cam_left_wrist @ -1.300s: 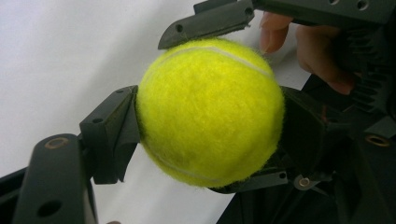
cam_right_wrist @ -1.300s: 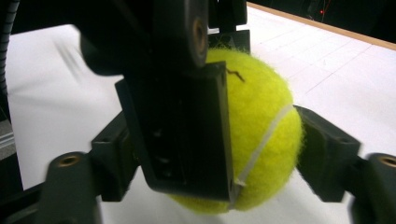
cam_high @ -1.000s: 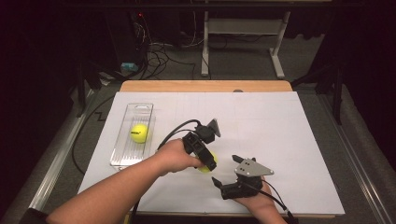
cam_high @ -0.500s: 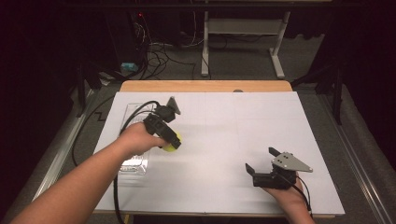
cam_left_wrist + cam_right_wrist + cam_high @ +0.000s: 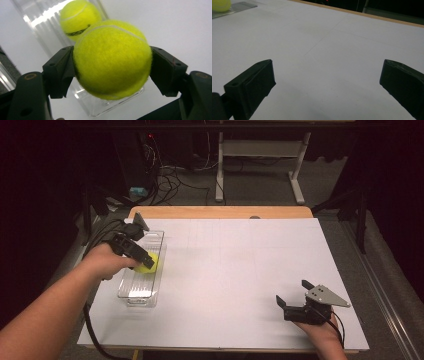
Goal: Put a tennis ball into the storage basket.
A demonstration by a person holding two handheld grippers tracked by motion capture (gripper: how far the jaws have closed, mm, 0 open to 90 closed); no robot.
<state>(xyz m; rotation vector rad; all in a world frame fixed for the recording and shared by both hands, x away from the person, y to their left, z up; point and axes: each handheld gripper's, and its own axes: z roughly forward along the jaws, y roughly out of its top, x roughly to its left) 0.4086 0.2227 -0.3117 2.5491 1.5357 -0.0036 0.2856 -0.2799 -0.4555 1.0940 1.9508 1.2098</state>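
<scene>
My left gripper (image 5: 144, 263) is shut on a yellow tennis ball (image 5: 112, 58) and holds it over the clear plastic tray (image 5: 137, 291) at the table's left side. In the left gripper view a second tennis ball (image 5: 78, 16) lies in the tray (image 5: 45, 27) beyond the held one. The held ball (image 5: 148, 262) sits above the tray's middle in the high view. My right gripper (image 5: 295, 302) rests open near the front right of the white sheet, its jaws wide apart with nothing between them (image 5: 327, 82).
A white sheet (image 5: 240, 270) covers the table, with a wooden edge (image 5: 220, 212) at the back. A black cable (image 5: 92, 332) trails from the left gripper off the front left. Desk legs and cables stand on the floor beyond the table.
My left gripper has carried the tennis ball from the middle of the table leftward to above the tray. The right gripper has moved right and opened near the front right.
</scene>
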